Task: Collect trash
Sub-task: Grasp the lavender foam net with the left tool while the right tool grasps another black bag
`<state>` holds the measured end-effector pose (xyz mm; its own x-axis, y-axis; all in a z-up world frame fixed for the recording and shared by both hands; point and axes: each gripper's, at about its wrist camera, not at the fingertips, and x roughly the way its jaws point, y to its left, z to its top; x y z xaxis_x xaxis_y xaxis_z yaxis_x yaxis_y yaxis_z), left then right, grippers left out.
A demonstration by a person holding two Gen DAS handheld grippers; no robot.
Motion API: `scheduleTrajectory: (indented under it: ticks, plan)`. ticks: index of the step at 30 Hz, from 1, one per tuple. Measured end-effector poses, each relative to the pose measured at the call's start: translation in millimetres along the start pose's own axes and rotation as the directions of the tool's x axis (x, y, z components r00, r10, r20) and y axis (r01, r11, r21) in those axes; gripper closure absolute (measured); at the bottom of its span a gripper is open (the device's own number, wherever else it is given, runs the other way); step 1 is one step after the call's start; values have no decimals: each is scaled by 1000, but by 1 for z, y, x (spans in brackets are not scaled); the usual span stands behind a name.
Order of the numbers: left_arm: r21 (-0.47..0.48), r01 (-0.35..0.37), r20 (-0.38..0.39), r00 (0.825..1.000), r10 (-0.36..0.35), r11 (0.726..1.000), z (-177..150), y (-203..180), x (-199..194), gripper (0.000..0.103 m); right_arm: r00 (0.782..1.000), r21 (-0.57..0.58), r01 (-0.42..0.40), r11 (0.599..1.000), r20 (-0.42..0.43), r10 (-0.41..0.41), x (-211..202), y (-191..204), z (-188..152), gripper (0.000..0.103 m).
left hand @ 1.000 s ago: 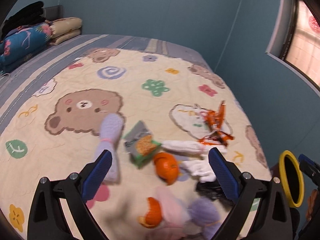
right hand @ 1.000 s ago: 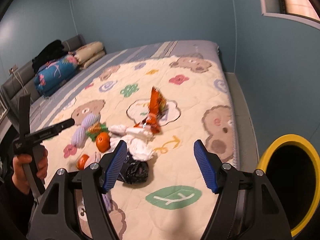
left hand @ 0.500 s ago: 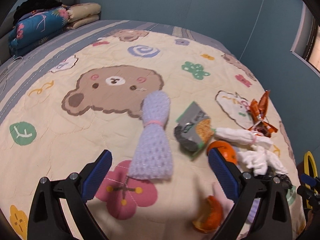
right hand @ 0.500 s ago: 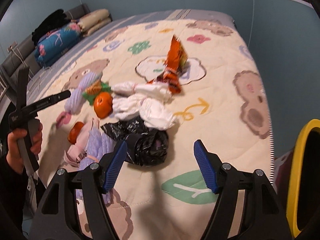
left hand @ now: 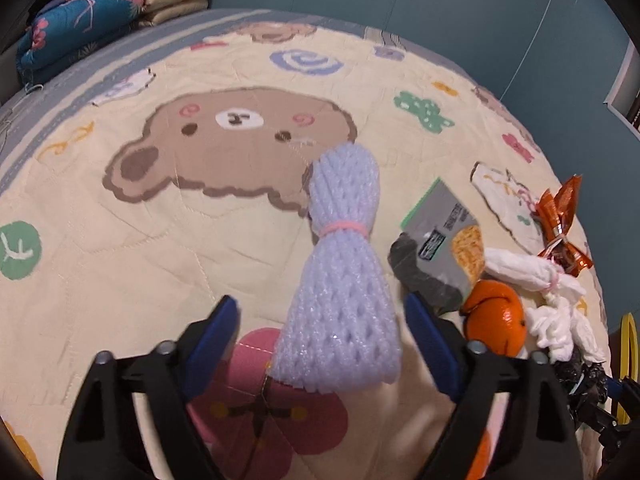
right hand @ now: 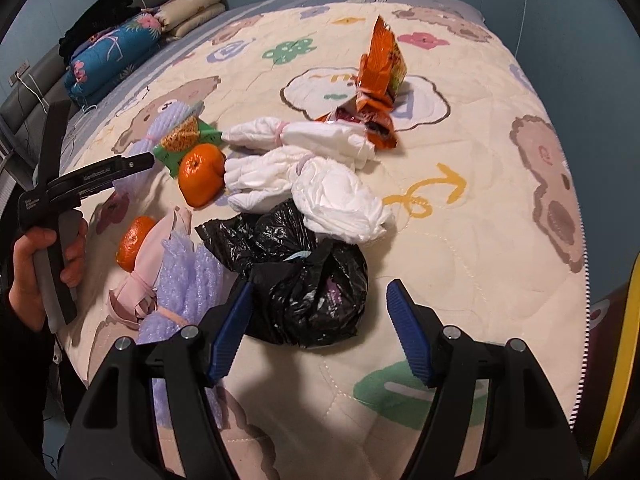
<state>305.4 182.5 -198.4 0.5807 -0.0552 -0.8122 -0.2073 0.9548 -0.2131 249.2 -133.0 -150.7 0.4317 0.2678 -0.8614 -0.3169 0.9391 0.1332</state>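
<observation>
In the left wrist view, the left claw (left hand: 322, 328) sits low in the middle with its jaws closing around the purple foam net (left hand: 340, 280) on the quilt (left hand: 120, 240), but the pads do not touch it yet, and an orange (left hand: 496, 320) lies to the right. In the right wrist view, the right claw (right hand: 318, 320) is spread at the bottom, with the black bag (right hand: 304, 276) between its jaws, not pinched. White tissues (right hand: 320, 176) lie above the bag, in the middle of the frame.
</observation>
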Motion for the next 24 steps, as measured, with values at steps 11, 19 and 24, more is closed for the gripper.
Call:
scheduleTrajectory:
  ticks: [11,19,24]
  plan:
    - [-40,-5,5,1000,5,999,-2,8,5,58,1000,-10,9,1000,-23,-9,17,11,4,64]
    - [-61,-8,12,1000,9,998,-4,14,0,77,1000,-23,10,1000,7,-10,5,12,3,74]
    - [-62,15,32,999,-13,998,-3,14,-13,78,999,-8,-19,1000,26,19,-11,7,2,75]
